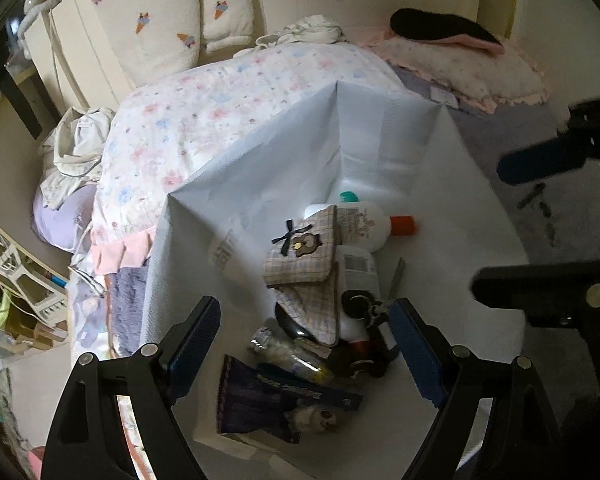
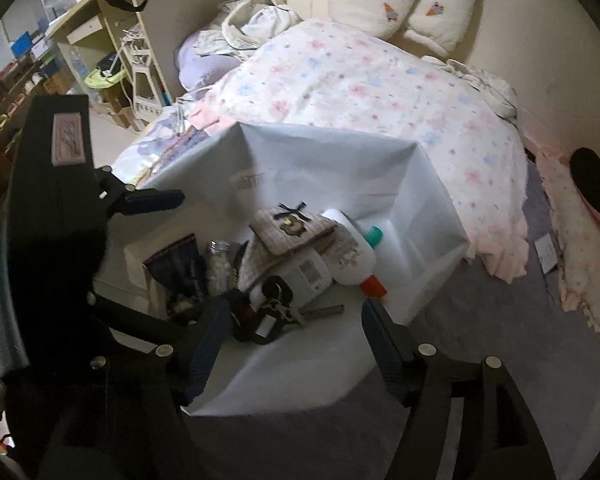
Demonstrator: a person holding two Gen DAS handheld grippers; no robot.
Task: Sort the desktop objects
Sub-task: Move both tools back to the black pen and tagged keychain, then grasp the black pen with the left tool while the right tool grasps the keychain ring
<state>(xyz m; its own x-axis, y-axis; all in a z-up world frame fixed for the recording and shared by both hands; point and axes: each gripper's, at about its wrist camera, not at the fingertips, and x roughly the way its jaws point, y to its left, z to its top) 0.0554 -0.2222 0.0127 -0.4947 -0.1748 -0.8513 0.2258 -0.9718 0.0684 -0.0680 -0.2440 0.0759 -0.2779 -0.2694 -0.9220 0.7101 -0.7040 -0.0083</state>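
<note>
Both grippers point steeply down over the white bag (image 1: 260, 168) standing open on the bed. Left gripper (image 1: 304, 344) has its jaws spread wide, nothing between the pads. Right gripper (image 2: 296, 340) is likewise parted and empty, hanging just above the key bunch (image 2: 272, 312). Bag contents, piled together: plaid pouch (image 1: 300, 252) with bear patch on top, 2 white bottles (image 1: 364, 224) partly under it, 1 with an orange cap, small clear jar (image 1: 288, 354), dark purple packet (image 1: 276, 404), keys against the pouch's lower edge. Floral quilt (image 2: 364, 84) lies behind the bag.
</note>
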